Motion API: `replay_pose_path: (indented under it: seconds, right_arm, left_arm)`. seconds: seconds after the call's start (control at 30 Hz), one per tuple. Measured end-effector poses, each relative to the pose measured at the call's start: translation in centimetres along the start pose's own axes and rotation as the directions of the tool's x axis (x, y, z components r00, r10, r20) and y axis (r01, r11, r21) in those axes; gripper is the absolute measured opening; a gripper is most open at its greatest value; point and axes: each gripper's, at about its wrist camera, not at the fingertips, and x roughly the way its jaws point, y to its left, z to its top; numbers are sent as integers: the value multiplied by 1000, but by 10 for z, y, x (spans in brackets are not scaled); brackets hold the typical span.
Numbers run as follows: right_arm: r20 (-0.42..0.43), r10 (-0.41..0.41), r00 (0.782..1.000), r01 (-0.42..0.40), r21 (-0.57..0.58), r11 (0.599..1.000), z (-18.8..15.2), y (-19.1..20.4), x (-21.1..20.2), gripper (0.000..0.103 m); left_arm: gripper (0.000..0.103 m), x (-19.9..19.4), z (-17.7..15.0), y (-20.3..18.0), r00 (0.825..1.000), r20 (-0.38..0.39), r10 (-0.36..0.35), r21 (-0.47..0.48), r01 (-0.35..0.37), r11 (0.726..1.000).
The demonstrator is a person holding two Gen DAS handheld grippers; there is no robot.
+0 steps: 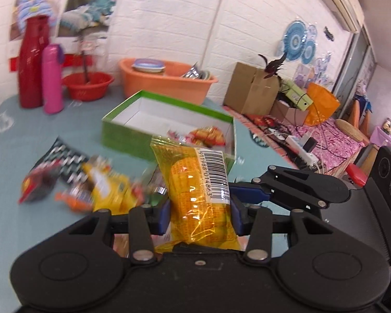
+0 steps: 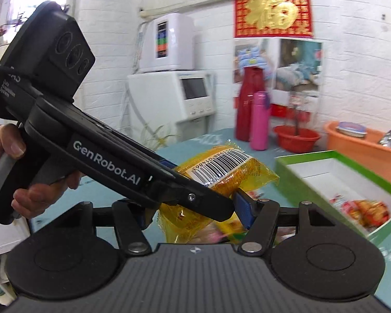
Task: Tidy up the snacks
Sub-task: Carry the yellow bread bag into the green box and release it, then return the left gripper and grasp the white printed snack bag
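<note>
Left gripper (image 1: 200,215), black with blue pads: jaws clamped on the lower half of a yellow translucent plastic snack packet with a white barcode label (image 1: 199,190), held upright above the table. Right gripper (image 2: 195,212): its blue pads flank the same packet's lower end from the side, but the left gripper's body crosses the view, so whether they press on it cannot be told. The packet reads as light, soft and crinkly, with a slick film; a hold across the filled body, as here, should be safer than one at the thin sealed edge. Beyond the packet stands the open green cardboard box with white lining (image 1: 133,124), a few red-and-orange snacks (image 1: 208,135) inside. Left of the box lie loose mixed wrappers (image 1: 91,185) on the teal tablecloth (image 1: 52,125).
</note>
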Motion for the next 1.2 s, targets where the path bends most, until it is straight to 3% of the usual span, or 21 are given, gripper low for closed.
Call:
replay_pose_path:
  seconds: [0.3, 0.57, 0.77, 0.83, 0.87, 0.9, 1.03, 1.2]
  right_arm:
    - [5, -157, 988, 156, 43, 987, 10, -103, 25, 101]
    - [-20, -207, 978, 208, 104, 973, 4, -171, 58, 101]
    - [-60, -203, 977, 210, 162, 964, -3, -200, 86, 101]
    - [-71, -205, 976, 214, 160, 964, -4, -203, 96, 103]
    - [-76, -207, 975, 217, 156, 964, -6, -203, 100, 103]
    - [-84, -217, 973, 228, 152, 962, -6, -202, 104, 103]
    - [-107, -275, 956, 285, 101, 953, -8, -193, 106, 103]
    - [-71, -299, 952, 305, 100, 947, 1, -178, 74, 103]
  left_arm:
    - [51, 107, 67, 5, 995, -3, -98, 32, 98, 995]
    - [51, 188, 105, 24, 989, -59, -135, 24, 137, 990]
    - [53, 225, 112, 45, 987, -99, -125, -5, 125, 992]
    - [56, 231, 111, 52, 988, -104, -116, -19, 114, 993]
    - [74, 232, 110, 55, 990, -101, -103, -31, 101, 994]
    - [103, 233, 109, 57, 991, -102, -85, -42, 81, 996]
    - [103, 219, 103, 58, 998, -66, 0, -41, -2, 999]
    - [103, 176, 102, 51, 999, -25, 30, -47, -32, 998]
